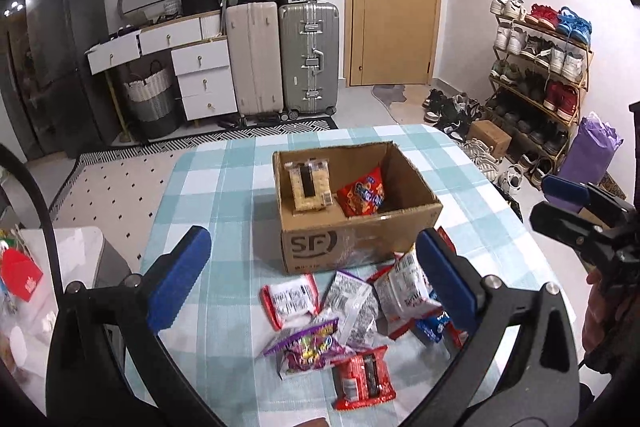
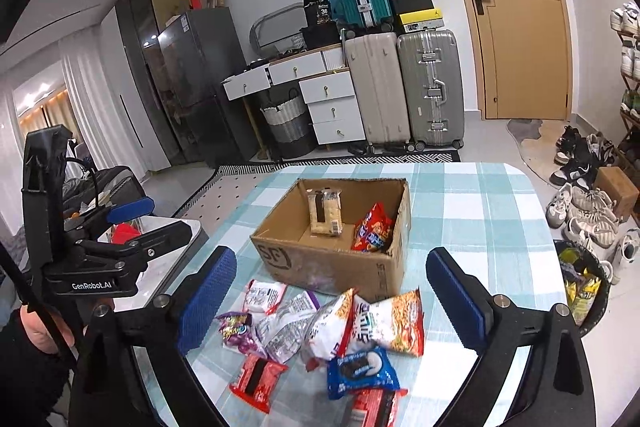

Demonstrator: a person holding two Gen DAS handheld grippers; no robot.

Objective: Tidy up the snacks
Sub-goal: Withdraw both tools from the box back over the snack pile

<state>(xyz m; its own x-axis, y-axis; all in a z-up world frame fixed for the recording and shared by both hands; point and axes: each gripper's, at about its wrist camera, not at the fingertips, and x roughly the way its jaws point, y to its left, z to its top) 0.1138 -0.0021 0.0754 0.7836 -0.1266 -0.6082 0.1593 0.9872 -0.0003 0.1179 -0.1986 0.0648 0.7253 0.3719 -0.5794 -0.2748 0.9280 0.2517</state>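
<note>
An open cardboard box (image 1: 360,243) (image 2: 320,267) stands on the checked tablecloth. It holds an upright beige cracker pack (image 1: 310,185) (image 2: 325,211) and a red snack bag (image 1: 362,197) (image 2: 372,229). Several loose snack packets lie in front of it: a purple bag (image 1: 306,349) (image 2: 236,333), a blue cookie pack (image 2: 362,371), an orange noodle bag (image 2: 394,323) and a red pack (image 1: 362,377) (image 2: 256,381). My left gripper (image 1: 314,279) is open and empty above the pile. My right gripper (image 2: 332,301) is open and empty above the pile too.
The table (image 1: 224,187) (image 2: 480,211) has a rounded far edge. A small side table (image 1: 76,247) stands at the left. A bin with wrappers (image 2: 584,287) and shoes are on the floor at the right. Suitcases and drawers line the far wall.
</note>
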